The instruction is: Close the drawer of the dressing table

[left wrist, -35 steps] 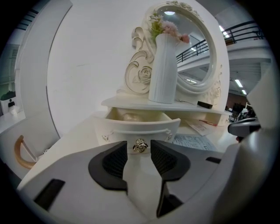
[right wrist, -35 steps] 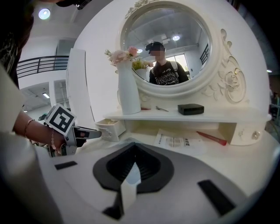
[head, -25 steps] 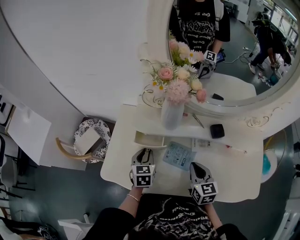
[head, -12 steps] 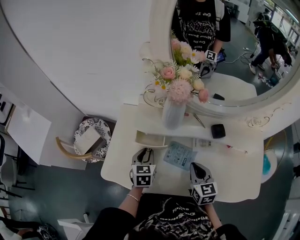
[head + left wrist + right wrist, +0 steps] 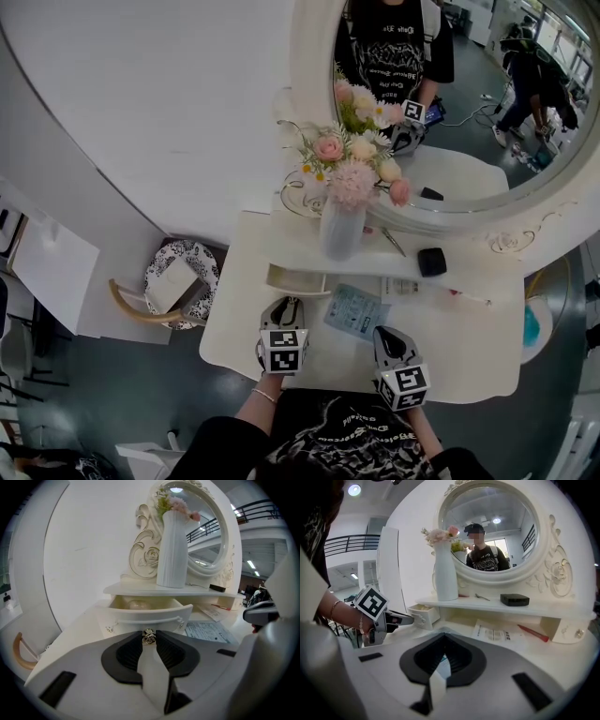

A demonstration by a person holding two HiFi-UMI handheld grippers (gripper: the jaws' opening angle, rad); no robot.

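The white dressing table (image 5: 469, 361) has a small drawer (image 5: 298, 279) standing pulled out under its left shelf. In the left gripper view the drawer's curved front (image 5: 145, 613) faces me, and its little metal knob (image 5: 149, 637) sits pinched between the jaw tips. My left gripper (image 5: 290, 305) is shut on that knob. My right gripper (image 5: 384, 335) hovers over the tabletop to the right, apart from the drawer. Its jaws (image 5: 444, 637) meet at the tips with nothing between them.
A white vase of flowers (image 5: 342, 230) stands on the shelf above the drawer. A black box (image 5: 431, 261) lies further right, with a leaflet (image 5: 359, 311) and a red pen (image 5: 469, 297) on the tabletop. A round stool (image 5: 173, 281) stands left of the table. The oval mirror (image 5: 469, 94) rises behind.
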